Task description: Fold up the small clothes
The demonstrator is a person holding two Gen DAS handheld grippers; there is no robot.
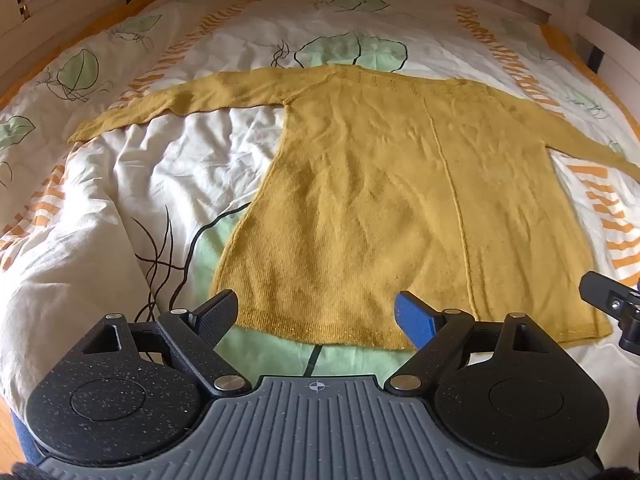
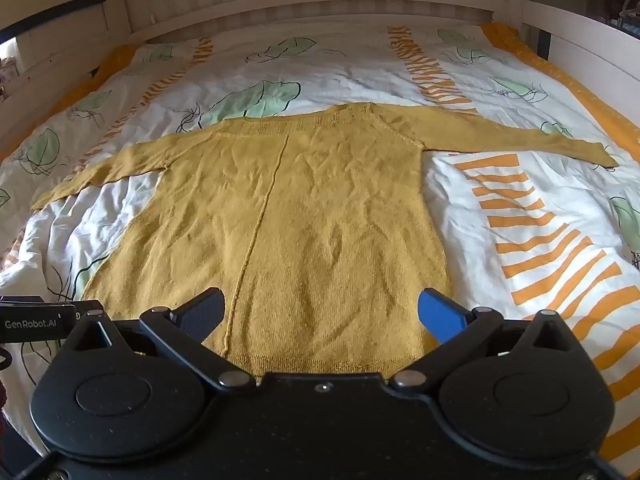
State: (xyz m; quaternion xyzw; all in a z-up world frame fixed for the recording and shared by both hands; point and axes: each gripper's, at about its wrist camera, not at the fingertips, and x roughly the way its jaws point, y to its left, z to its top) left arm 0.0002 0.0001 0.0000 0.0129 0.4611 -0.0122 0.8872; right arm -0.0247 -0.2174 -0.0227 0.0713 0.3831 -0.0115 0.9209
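A mustard-yellow knitted sweater (image 1: 400,184) (image 2: 288,208) lies flat on the bed, both sleeves spread out sideways and its hem toward me. My left gripper (image 1: 316,312) hovers over the left part of the hem, jaws wide apart, nothing between the pads. Over the right half of the hem my right gripper (image 2: 320,312) stands just as wide, also holding nothing. Part of the right gripper (image 1: 616,304) shows at the right edge of the left wrist view, and the left gripper's body (image 2: 36,322) shows at the left edge of the right wrist view.
The sweater rests on a rumpled white duvet (image 2: 480,208) printed with green leaves and orange stripes. A pale wooden bed frame (image 2: 320,4) closes the far side, with rails on the left (image 1: 48,36) and right (image 2: 592,44).
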